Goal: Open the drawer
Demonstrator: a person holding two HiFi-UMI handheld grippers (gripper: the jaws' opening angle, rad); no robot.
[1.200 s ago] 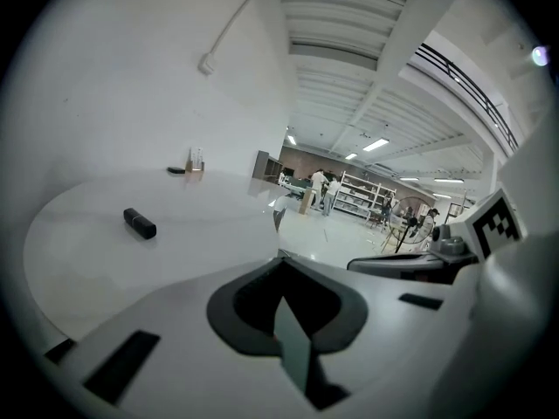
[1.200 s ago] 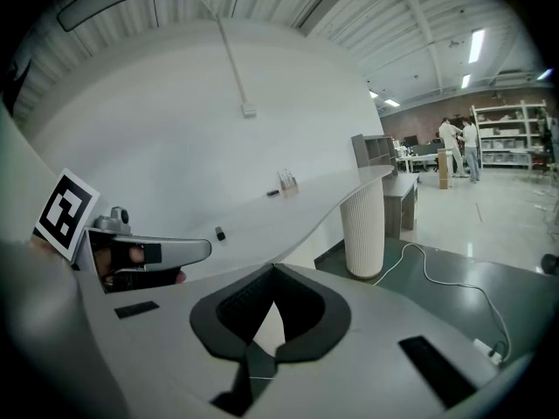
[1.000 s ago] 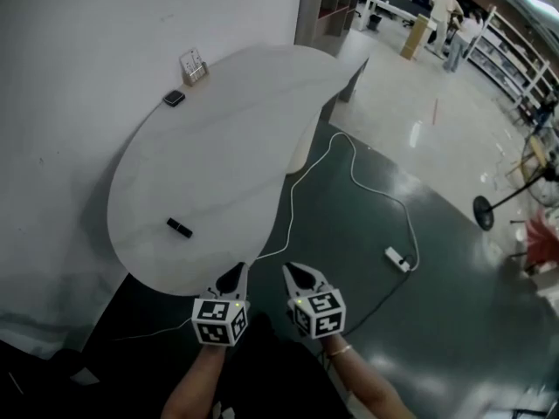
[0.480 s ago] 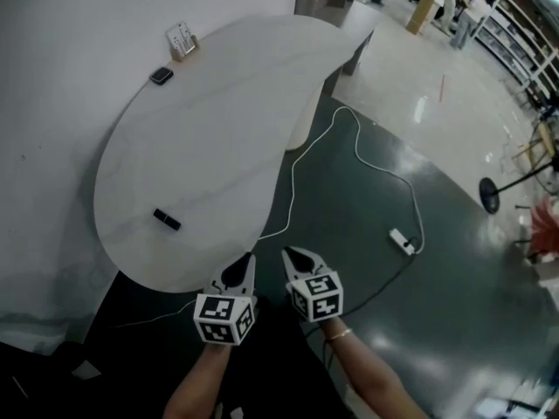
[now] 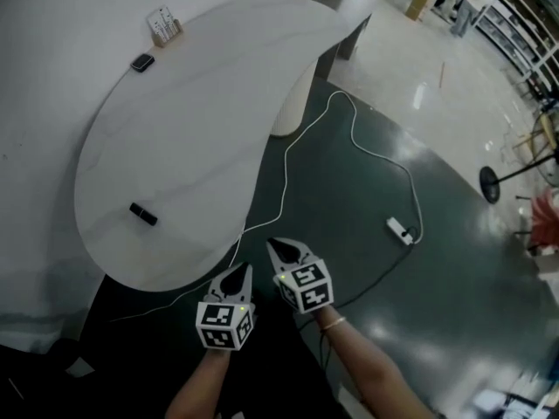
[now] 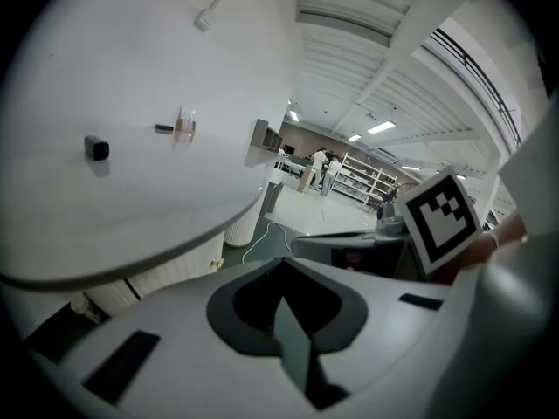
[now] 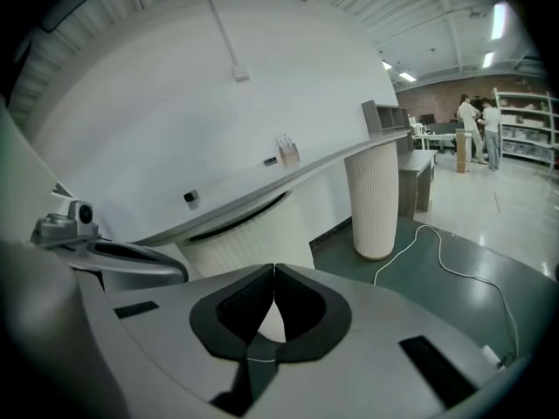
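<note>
A white oval table [image 5: 175, 147] fills the upper left of the head view. Under its top, the right gripper view shows a curved ribbed white front [image 7: 253, 234] with a dark slot along its upper edge; no handle is visible. My left gripper [image 5: 239, 273] hangs just off the table's near edge, jaws shut and empty [image 6: 279, 302]. My right gripper [image 5: 273, 246] is beside it over the dark floor, jaws shut with nothing between them [image 7: 274, 273]. Both point toward the table's underside.
A small black block [image 5: 143, 214], a dark flat device [image 5: 141, 62] and a card holder [image 5: 162, 24] lie on the table. A white cable [image 5: 349, 129] runs across the floor to a power strip [image 5: 399, 230]. A ribbed white pillar [image 7: 374, 199] supports the table.
Both grippers have sunk lower near the table's edge, still shut. The head view has swung, so the table lies further left.
</note>
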